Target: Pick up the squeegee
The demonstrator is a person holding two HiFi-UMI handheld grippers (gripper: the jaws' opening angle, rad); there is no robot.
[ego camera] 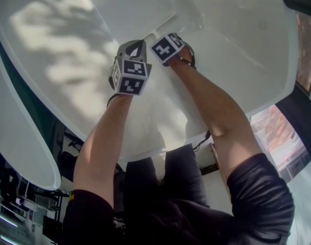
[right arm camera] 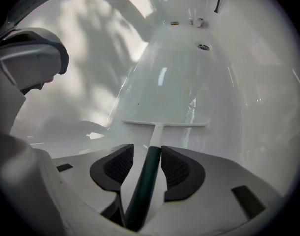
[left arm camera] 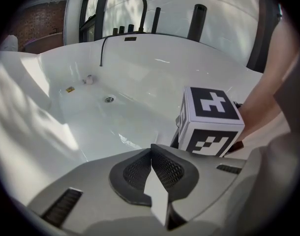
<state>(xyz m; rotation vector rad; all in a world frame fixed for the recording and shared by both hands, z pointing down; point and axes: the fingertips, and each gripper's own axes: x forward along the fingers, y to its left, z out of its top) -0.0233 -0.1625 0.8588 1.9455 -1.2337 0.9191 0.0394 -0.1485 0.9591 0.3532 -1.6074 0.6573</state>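
Observation:
The squeegee (right arm camera: 151,146) has a dark green handle and a white blade that lies across the white bathtub floor. My right gripper (right arm camera: 149,154) is shut on the handle, with the blade just beyond its pads. In the head view the blade shows as a white strip (ego camera: 163,25) ahead of the right gripper (ego camera: 165,46). My left gripper (left arm camera: 151,155) is shut with nothing between its pads. It sits close to the left of the right one, whose marker cube (left arm camera: 209,122) fills its view. In the head view the left gripper (ego camera: 132,60) sits beside the right.
Both arms reach down into a white bathtub (ego camera: 69,60). A drain (left arm camera: 109,99) and two small objects (left arm camera: 89,78) lie at the far end. Black taps and a curved spout (left arm camera: 135,4) stand on the far rim. The tub walls rise on both sides.

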